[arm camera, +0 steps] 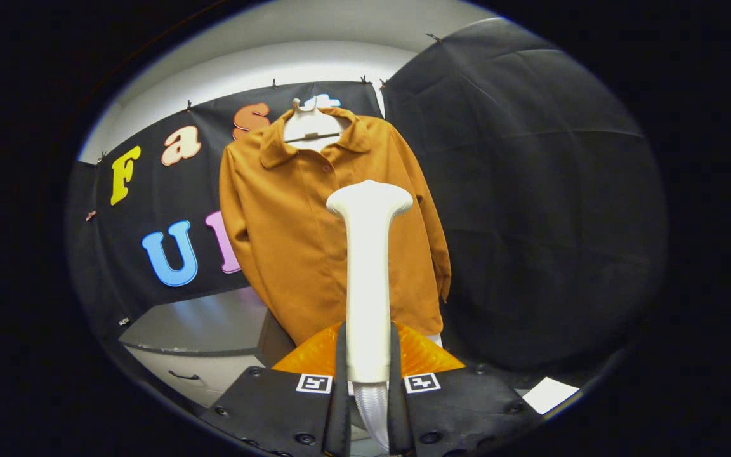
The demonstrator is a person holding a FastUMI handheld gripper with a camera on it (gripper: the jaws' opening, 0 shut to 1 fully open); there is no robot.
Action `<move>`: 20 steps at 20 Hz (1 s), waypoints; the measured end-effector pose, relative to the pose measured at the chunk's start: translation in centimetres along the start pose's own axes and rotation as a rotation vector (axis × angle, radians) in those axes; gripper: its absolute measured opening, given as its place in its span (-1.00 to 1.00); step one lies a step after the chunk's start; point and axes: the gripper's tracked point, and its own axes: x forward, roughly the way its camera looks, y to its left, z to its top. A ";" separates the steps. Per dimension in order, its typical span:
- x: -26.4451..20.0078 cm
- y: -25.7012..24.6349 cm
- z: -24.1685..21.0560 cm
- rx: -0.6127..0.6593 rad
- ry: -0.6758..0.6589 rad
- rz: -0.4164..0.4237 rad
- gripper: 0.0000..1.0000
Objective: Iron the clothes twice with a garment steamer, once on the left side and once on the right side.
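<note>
A brown-orange shirt [289, 235] hangs on a white hanger [310, 124] in front of the booth's black wall, collar up and front facing me. My gripper [367, 355] is shut on the white garment steamer [367, 266], both fingers pressing on its handle. The steamer stands upright between the fingers. Its wide head [370, 198] is raised in front of the shirt's middle, slightly right of the button line. Whether the head touches the cloth I cannot tell. A ribbed hose [373, 406] runs down from the handle between the fingers.
A white cabinet [200, 343] with a grey top and a drawer handle stands low to the left of the shirt. A black cloth panel [530, 209] forms the wall to the right. A white sheet [549, 393] lies low on the right.
</note>
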 end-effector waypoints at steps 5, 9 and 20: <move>-1.6 4.4 5.3 -0.035 -0.080 0.031 -0.47; -2.5 9.2 8.0 -0.067 -0.126 0.077 -0.47; -6.0 20.4 12.2 -0.097 -0.233 0.219 -0.48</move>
